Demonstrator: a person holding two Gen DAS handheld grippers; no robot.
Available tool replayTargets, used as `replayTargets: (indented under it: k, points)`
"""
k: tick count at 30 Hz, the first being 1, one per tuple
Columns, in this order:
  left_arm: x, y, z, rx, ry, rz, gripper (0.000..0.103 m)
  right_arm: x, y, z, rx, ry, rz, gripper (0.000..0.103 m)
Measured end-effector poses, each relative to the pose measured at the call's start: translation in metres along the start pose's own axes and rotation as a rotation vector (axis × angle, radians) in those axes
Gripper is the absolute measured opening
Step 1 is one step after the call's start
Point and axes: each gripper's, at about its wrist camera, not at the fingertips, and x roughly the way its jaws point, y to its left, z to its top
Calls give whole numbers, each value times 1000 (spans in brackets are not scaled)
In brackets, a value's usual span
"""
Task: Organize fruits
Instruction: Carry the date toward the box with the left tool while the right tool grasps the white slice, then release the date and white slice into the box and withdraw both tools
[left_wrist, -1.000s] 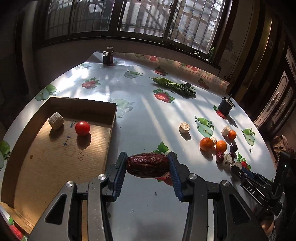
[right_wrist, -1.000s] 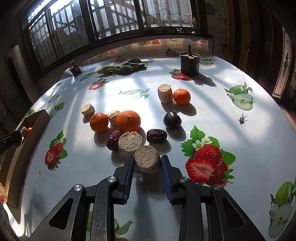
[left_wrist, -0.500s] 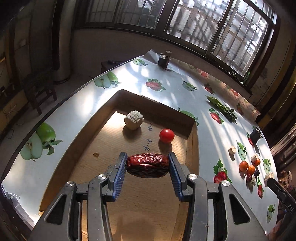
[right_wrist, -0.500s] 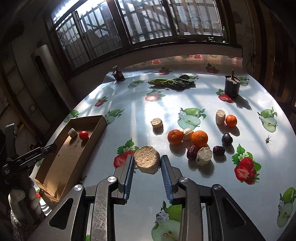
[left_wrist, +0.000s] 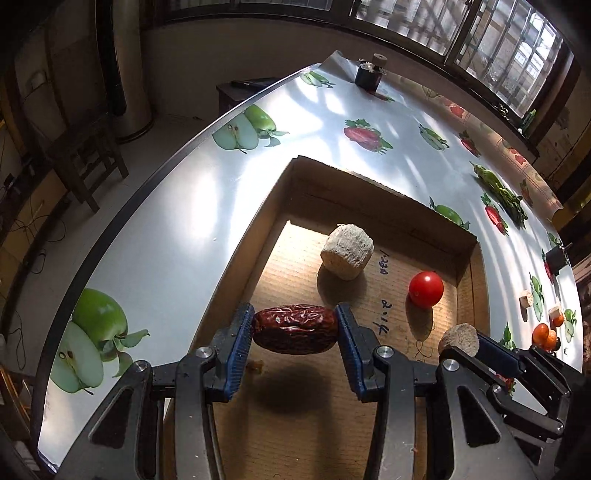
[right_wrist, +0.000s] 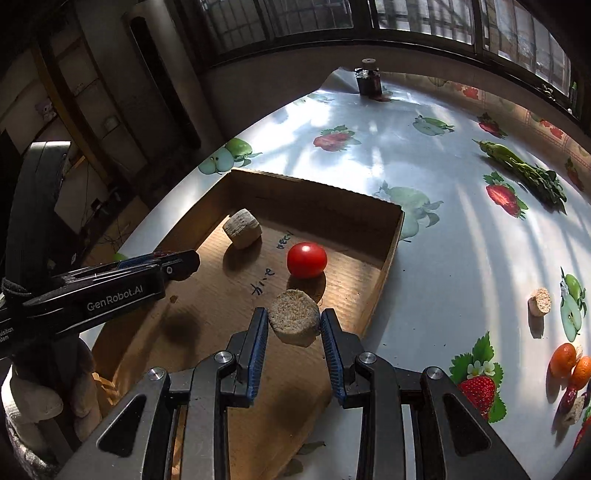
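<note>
My left gripper (left_wrist: 294, 328) is shut on a dark red date (left_wrist: 294, 328) and holds it above the near left part of the cardboard box (left_wrist: 384, 188). My right gripper (right_wrist: 294, 326) is shut on a beige round chunk (right_wrist: 293, 322) above the box (right_wrist: 317, 192), near its right wall. The chunk also shows in the left wrist view (left_wrist: 459, 339). In the box lie a red tomato (left_wrist: 426, 289) (right_wrist: 307, 259) and another beige chunk (left_wrist: 346, 252) (right_wrist: 242, 228). The left gripper shows in the right wrist view (right_wrist: 181, 264).
Oranges (right_wrist: 563, 360) and dark fruits (right_wrist: 567, 397) lie at the table's right side, with a small beige piece (right_wrist: 539, 301). Green vegetables (right_wrist: 524, 170) lie farther back. A dark jar (right_wrist: 369, 79) stands at the far edge. The table edge (left_wrist: 147, 184) runs along the left.
Both grippers have moved left with their loads, from over the table to over the box. The right gripper lifted the chunk from the fruit pile and carried it here.
</note>
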Motion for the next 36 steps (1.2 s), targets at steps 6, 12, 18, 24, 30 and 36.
replayTargets:
  k: [6,12,18,24,30,36]
  points:
    - [12,-2,-1,-1,23,-9,44,28,4,0,-18,35,-26,32]
    - [15,-4,0,-6,27,-6,45,33,5,0,-27,27,-46,32]
    - [-16,-3,-2,-35,-56,-1,56,20,13,-4,-62,-9,-51,33]
    - [-66,-17,-24,-9,-202,73,80,-18,7,-15,-12,-88,-20,33]
    - [-101,-41,-62,18,-285,83,84,-66,-13,-47,91,-168,-35,33]
    - [-121,-76,-81,108,-343,107,84,-111,-38,-85,239,-263,-14,44]
